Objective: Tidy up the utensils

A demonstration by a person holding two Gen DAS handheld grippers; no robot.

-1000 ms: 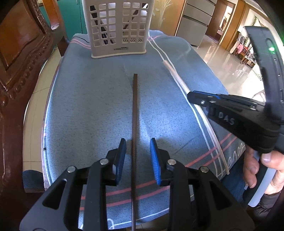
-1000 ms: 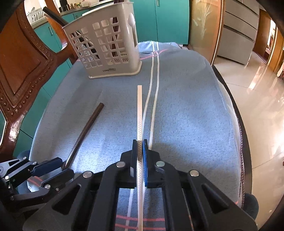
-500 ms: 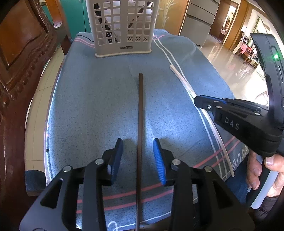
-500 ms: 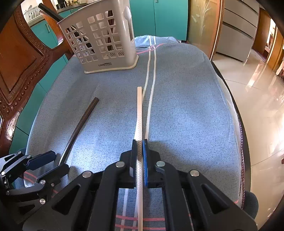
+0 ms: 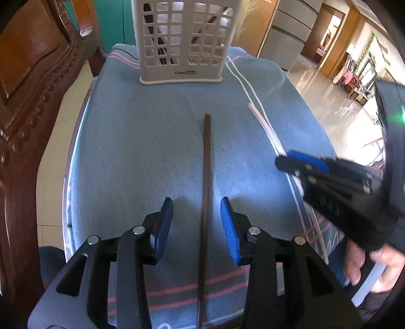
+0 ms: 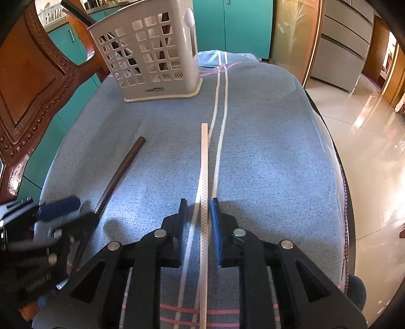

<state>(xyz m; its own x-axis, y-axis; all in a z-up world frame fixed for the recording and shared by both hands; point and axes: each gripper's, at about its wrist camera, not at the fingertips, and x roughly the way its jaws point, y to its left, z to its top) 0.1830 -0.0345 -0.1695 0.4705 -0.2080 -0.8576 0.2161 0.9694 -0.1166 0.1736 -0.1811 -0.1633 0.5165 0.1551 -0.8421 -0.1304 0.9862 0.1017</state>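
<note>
Carved wooden chair point(image 6: 33, 83) at left, teal cabinets point(image 6: 243, 22) behind — glossy tiled floor point(image 6: 367, 131), sunlit.

On the cloth point(image 6: 265, 151), the dark chopstick point(image 6: 121, 172) lies left of the white chopstick point(image 6: 203, 164), the basket point(image 6: 152, 53) behind both.

A blue cloth point(image 6: 265, 157) with paired white stripes and red bands covers the table. A carved wooden chair point(image 5: 33, 76) stands at its left edge. Teal cabinet doors point(image 6: 243, 25) line the far wall, and a glossy tiled floor point(image 6: 367, 131) gleams at right.
</note>
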